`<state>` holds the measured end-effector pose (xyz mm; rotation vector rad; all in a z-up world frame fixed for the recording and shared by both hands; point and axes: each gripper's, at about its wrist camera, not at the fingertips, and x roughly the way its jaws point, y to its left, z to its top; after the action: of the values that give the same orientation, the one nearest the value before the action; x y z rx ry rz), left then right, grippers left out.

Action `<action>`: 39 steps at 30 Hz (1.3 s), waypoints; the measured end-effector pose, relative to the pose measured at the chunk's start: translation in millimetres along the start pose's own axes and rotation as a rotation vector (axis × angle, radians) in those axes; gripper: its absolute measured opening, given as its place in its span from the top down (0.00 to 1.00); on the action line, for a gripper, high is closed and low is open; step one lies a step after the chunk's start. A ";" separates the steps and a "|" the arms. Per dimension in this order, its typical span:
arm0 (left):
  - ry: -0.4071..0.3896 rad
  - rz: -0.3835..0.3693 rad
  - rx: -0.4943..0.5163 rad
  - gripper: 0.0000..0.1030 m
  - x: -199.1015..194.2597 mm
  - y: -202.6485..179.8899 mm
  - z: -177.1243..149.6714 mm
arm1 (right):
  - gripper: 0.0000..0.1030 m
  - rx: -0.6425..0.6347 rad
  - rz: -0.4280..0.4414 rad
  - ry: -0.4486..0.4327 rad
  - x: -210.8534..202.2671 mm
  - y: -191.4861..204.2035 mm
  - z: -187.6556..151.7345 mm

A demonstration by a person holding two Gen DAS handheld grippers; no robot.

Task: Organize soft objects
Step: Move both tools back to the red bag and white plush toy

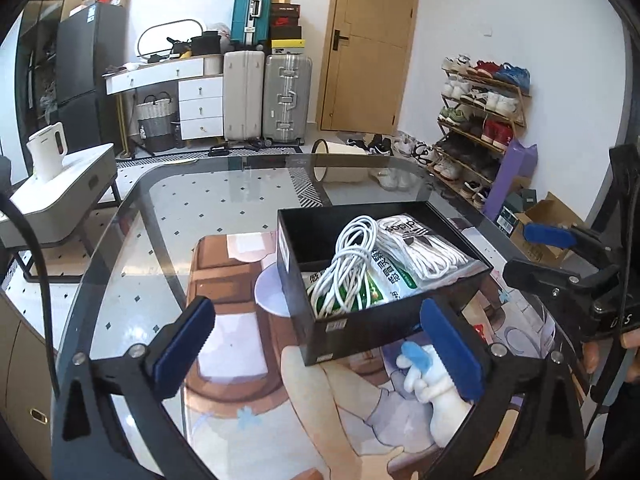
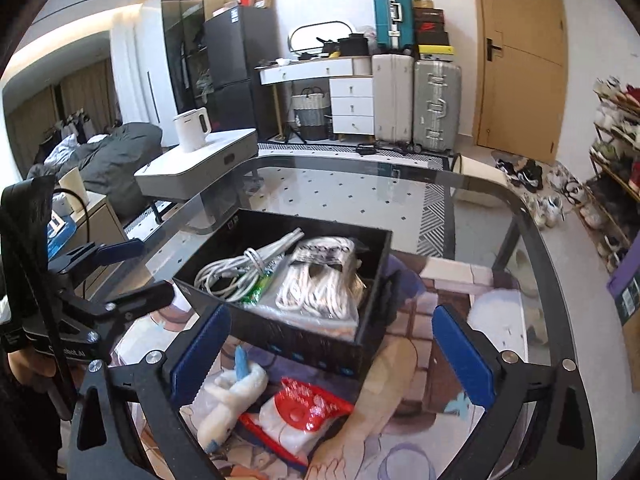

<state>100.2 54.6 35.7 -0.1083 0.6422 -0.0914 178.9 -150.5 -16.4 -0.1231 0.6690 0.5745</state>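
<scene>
A black open box (image 1: 360, 332) (image 2: 280, 336) stands on the glass table. It holds a coiled white cable (image 1: 352, 256) (image 2: 228, 268), a green-and-white packet (image 1: 384, 276) and a bagged bundle of white rope (image 1: 424, 248) (image 2: 324, 280). A white and blue plush toy (image 1: 428, 380) (image 2: 232, 392) lies on the table in front of the box. A red-and-white packet (image 2: 300, 416) lies beside it. My left gripper (image 1: 320, 344) is open and empty, just in front of the box. My right gripper (image 2: 332, 356) is open and empty above the plush and the packet.
The glass table (image 1: 224, 208) (image 2: 500, 208) has a picture mat (image 1: 232, 340) under the box. A white kettle (image 1: 48, 152) stands on a side table at the left. Suitcases, a dresser, a door and a shoe rack (image 1: 480, 120) line the far wall.
</scene>
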 end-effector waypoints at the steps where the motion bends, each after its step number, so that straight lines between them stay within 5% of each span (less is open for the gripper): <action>1: -0.002 0.002 -0.004 0.00 -1.6 -0.6 -2.1 | 0.01 0.004 -0.007 0.001 -2.1 -0.2 -4.5; 24: -0.050 0.042 0.027 0.00 -17.2 -36.1 -37.1 | 0.01 0.023 -0.036 -0.002 -14.4 6.8 -46.6; 39: -0.014 0.067 -0.023 0.00 -12.2 -29.4 -49.9 | 0.01 0.058 -0.057 0.121 6.7 -2.8 -58.5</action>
<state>58.9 23.4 6.9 -0.1097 0.6322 -0.0180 152.4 -166.5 -66.5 -0.1227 0.7967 0.4951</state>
